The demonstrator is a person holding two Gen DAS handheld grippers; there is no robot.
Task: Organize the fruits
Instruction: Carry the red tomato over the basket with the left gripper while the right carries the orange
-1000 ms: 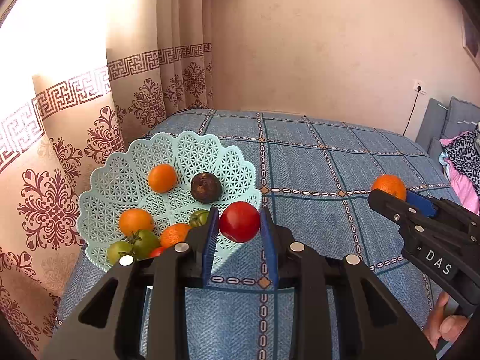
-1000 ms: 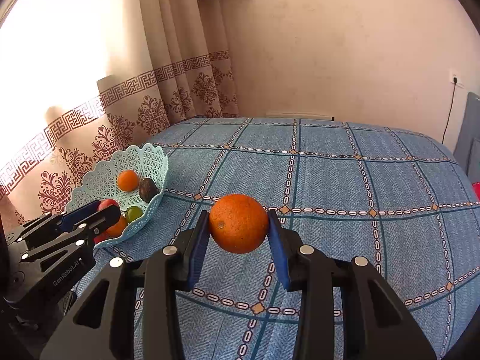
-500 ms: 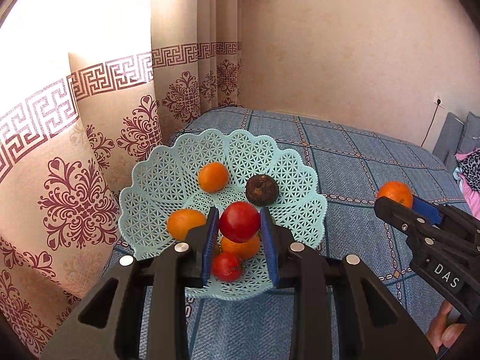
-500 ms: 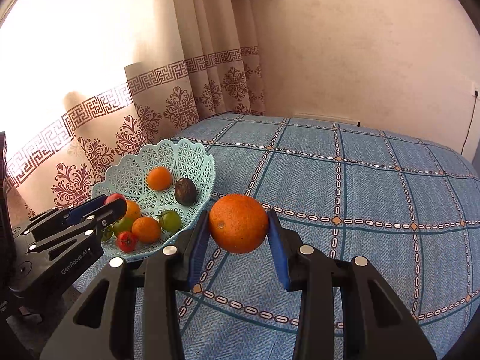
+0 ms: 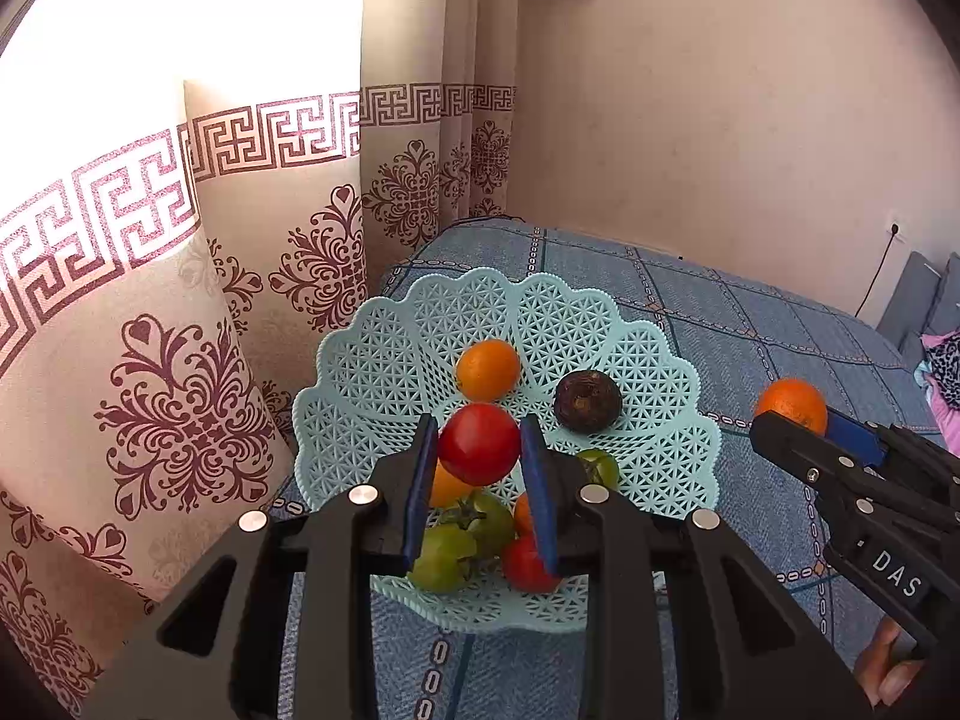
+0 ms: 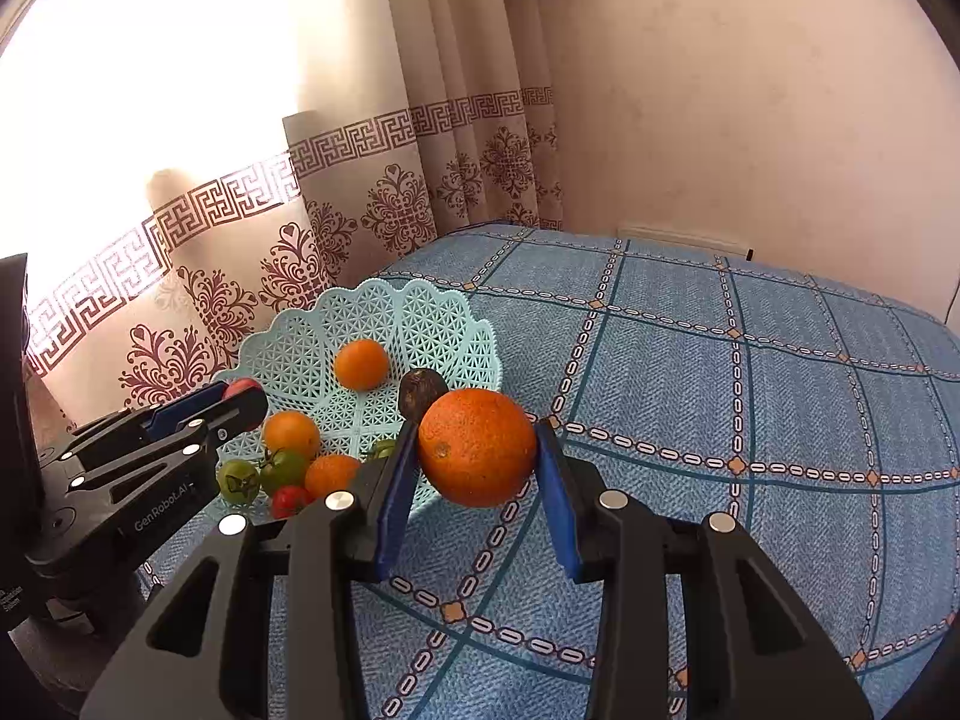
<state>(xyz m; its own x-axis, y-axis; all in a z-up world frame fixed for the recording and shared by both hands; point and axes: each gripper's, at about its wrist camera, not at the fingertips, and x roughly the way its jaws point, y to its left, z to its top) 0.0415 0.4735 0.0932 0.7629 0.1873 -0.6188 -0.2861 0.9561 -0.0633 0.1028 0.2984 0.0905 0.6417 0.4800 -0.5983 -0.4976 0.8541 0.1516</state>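
Observation:
My left gripper (image 5: 479, 447) is shut on a red tomato (image 5: 479, 443) and hangs over the middle of the pale blue lattice basket (image 5: 654, 372). In the basket lie a small orange (image 5: 487, 369), a dark brown fruit (image 5: 587, 401), green tomatoes (image 5: 447, 546) and a small red tomato (image 5: 523, 564). My right gripper (image 6: 477, 450) is shut on a large orange (image 6: 477, 447), just right of the basket (image 6: 420, 324) above the blue bedspread. The left gripper (image 6: 240, 399) shows in the right wrist view at the basket's near left rim.
The basket sits at the left corner of a blue checked bedspread (image 6: 750, 396). A patterned curtain (image 5: 180, 360) hangs close on the left, and a beige wall (image 6: 750, 120) stands behind. A grey cushion and pink cloth (image 5: 936, 354) lie at far right.
The left gripper has carried the red tomato left and forward until it is over the basket's middle. The right gripper has brought the large orange closer to the basket's right rim.

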